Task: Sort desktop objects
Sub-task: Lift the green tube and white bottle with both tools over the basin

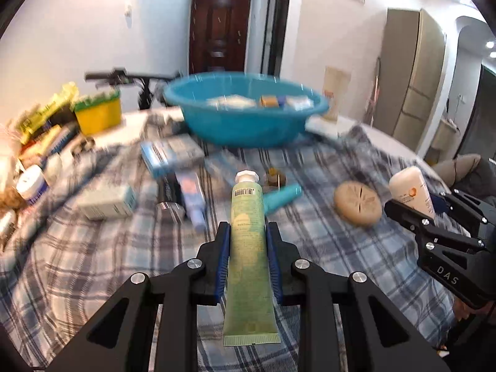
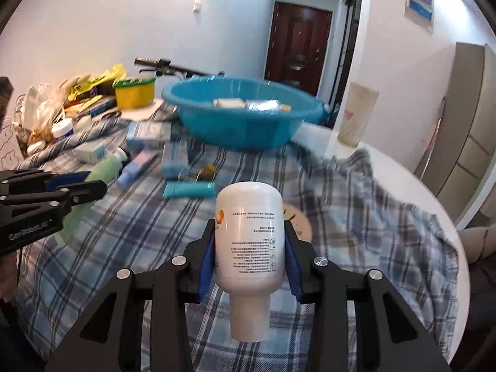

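Green tube [image 1: 249, 241], white cap forward — clamped between the jaws of my left gripper [image 1: 248, 232], clear of the cloth. White bottle [image 2: 249, 241], cap toward the camera — clamped likewise in my right gripper [image 2: 249, 245]. Both items count as picked, not yet sorted.

Plaid cloth [image 2: 356, 217] over the worktop — beneath both grippers.

Left on the cloth, nearer range: round tan disc [image 1: 358, 204], teal tube [image 2: 189, 189], a small brownish object too blurred to name.

Middle range, also unsorted: several pale blue boxes [image 1: 170, 153], a light carton [image 1: 107, 206], a blue-and-white tube [image 1: 193, 198], a white jar [image 1: 31, 184] at the left edge.

Far range: blue basin [image 2: 245, 121], holding a few small boxes and packets — I take these as already sorted. Yellow tub [image 1: 99, 114] and bags heaped far left.

Estimate: early to midway; two items in transit, roughly ten left out.
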Demonstrator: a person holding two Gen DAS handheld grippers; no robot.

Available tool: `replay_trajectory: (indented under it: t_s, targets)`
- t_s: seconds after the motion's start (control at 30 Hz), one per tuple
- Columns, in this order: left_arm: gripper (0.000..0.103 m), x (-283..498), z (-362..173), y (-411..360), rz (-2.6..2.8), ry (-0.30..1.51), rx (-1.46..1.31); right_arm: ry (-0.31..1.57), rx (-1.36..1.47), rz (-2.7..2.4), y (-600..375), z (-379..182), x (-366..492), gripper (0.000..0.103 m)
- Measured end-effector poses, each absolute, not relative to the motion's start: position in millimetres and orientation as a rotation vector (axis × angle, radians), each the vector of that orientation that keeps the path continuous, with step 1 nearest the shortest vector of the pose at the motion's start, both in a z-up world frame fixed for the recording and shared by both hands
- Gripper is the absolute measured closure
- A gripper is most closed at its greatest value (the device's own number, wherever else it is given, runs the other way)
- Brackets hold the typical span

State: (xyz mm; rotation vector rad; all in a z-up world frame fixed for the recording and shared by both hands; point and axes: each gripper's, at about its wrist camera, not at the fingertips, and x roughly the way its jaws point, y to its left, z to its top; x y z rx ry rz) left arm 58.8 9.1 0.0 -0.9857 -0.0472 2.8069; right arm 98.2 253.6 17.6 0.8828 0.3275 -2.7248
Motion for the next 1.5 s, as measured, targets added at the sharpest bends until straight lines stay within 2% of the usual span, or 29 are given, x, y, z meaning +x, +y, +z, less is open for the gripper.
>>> replay_trajectory:
  t_s: [1.07,1.5]
  targets:
    - [0.078,115.1,168.5,13.8,3.031,-0.035,-0.253,0.183,0.098,-2.852,223.9,198.5,149.8,0.065]
    - [0.078,132.5,194.5,10.3,3.022,-0.051,-0.156,0.15,0.018,-2.837,216.2,211.7,156.3,0.065]
